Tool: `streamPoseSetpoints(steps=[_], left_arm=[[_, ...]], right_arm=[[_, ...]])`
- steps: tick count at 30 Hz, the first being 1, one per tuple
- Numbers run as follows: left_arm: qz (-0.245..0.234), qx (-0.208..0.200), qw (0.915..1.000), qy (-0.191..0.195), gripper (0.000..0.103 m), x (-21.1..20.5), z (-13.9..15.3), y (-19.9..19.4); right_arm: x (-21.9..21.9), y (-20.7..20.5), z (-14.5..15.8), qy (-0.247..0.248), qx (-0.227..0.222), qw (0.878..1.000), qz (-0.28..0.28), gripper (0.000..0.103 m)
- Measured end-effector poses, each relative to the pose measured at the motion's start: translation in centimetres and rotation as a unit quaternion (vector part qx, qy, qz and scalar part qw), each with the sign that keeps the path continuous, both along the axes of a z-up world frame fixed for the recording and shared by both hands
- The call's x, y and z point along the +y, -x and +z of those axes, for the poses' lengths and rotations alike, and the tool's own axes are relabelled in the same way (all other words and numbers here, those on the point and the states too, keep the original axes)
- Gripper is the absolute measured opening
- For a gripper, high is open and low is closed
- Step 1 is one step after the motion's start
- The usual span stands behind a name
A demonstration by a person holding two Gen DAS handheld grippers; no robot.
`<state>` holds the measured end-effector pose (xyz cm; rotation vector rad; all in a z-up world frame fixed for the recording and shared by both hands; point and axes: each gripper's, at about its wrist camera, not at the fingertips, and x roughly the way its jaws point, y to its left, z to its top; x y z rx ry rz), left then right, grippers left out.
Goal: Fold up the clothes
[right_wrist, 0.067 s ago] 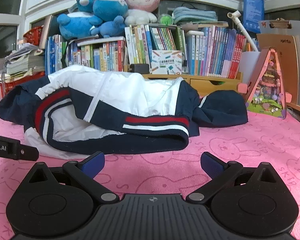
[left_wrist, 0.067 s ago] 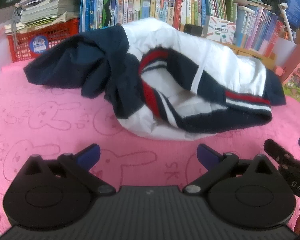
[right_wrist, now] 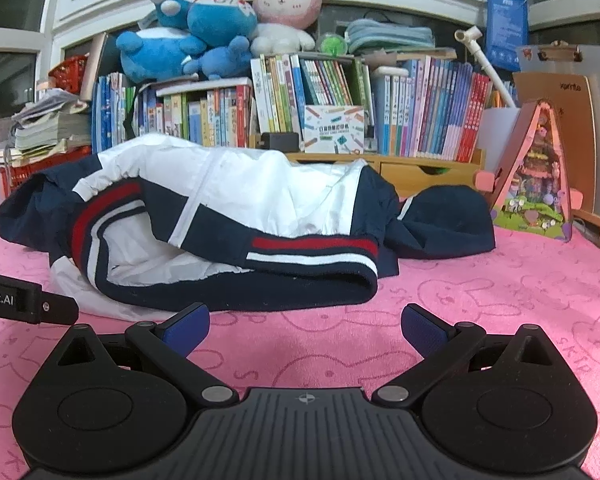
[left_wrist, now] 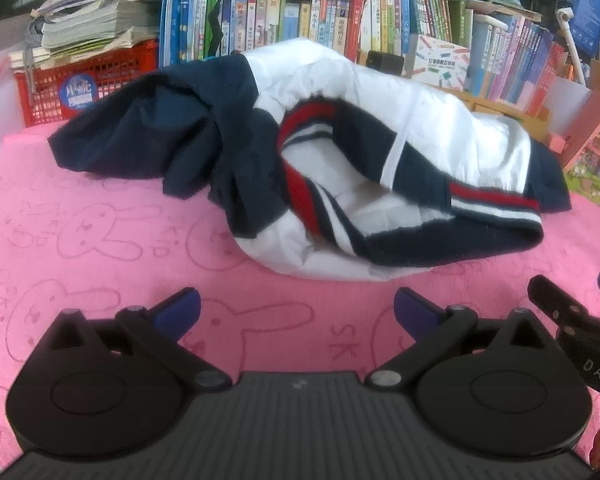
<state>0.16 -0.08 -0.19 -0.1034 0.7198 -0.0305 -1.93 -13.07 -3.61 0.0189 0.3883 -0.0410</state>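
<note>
**Status: both grippers open, garment unhandled**

The crumpled navy-and-white jacket with red and white striped ribbing (left_wrist: 364, 168) lies in a heap on the pink rabbit-print cloth (left_wrist: 100, 240), in front of the row of upright books (right_wrist: 420, 120). The left gripper (left_wrist: 296, 312) has its blue-padded jaws spread wide, nothing between them, short of the jacket's near hem. The right gripper (right_wrist: 306, 326) is likewise spread wide and empty, just before the ribbed hem. Compared with the frame a moment earlier, jacket and both grippers show no visible change in position
</note>
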Motion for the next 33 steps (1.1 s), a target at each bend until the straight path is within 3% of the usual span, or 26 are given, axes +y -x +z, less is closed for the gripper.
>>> streamPoseSetpoints(steps=[5, 13, 33], left_arm=[[-0.005, -0.033, 0.9994, -0.001, 0.103, 0.0, -0.3, 0.3], [0.007, -0.047, 0.9983, -0.033, 0.103, -0.6, -0.8, -1.8], [0.004, -0.023, 0.9988, -0.044, 0.103, -1.1, -4.3, -2.4]], right_arm=[[-0.2, 0.2, 0.4, 0.011, -0.013, 1.000, 0.007, 0.103], [1.0, -1.4, -0.4, 0.041, -0.030, 0.998, 0.022, 0.103], [1.8, -1.9, -0.8, 0.058, -0.019, 0.998, 0.024, 0.103]])
